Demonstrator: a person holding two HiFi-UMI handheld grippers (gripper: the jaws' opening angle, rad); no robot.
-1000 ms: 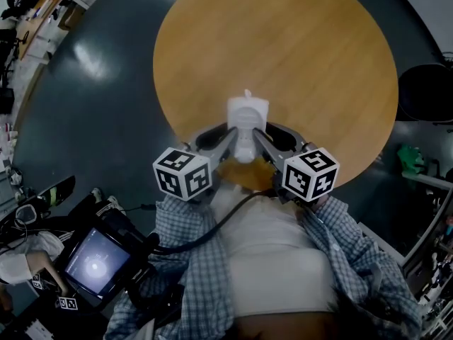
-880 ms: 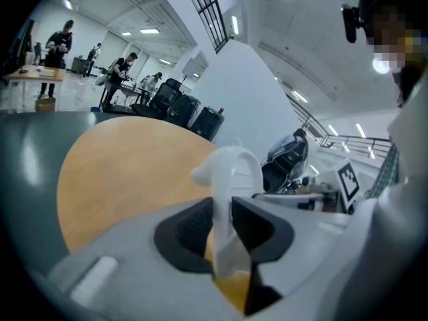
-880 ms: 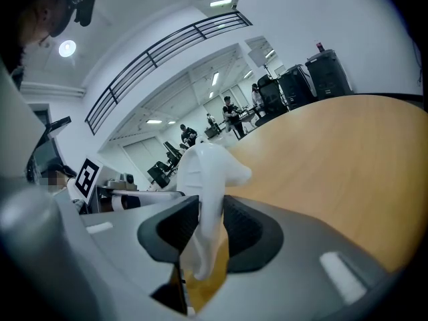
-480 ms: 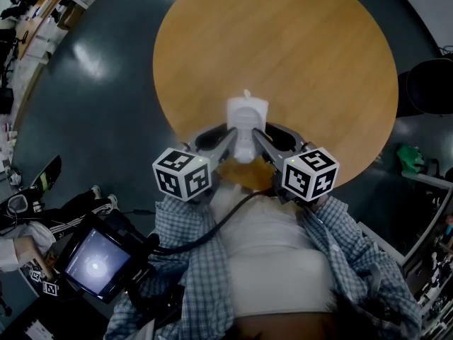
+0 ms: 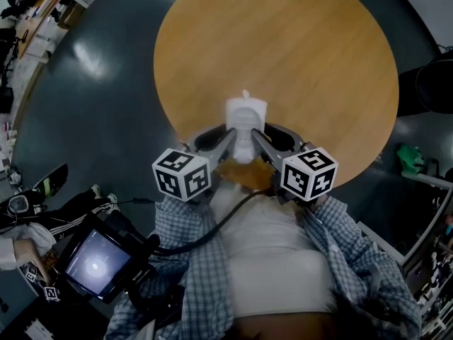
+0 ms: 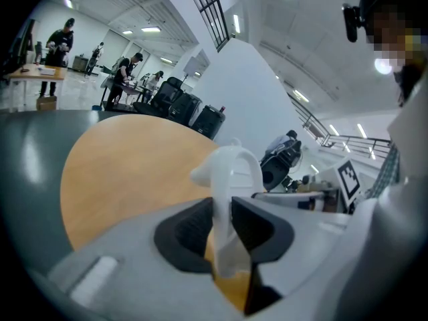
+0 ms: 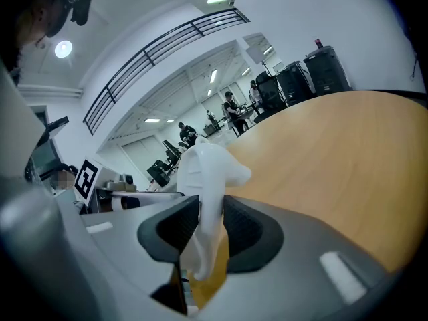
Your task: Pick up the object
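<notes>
The white object (image 5: 246,113) is between both grippers, over the near edge of the round table (image 5: 297,41). The left gripper (image 6: 224,212) has its fingers (image 6: 187,231) shut tight on the object's thin lower part. The right gripper (image 7: 210,212) pinches that same part from the other side. I cannot tell if the object's bottom touches the table or hangs just above it.

It looks like smooth, hard plastic, so I think it is light and stiff but a bit slippery. It is wider and rounder on top, with a little bump sticking out. The thin part low down looks like the best place to hold.

I see no words or brand on it. The cubes (image 5: 182,173) on the grippers show only black and white squares.
</notes>
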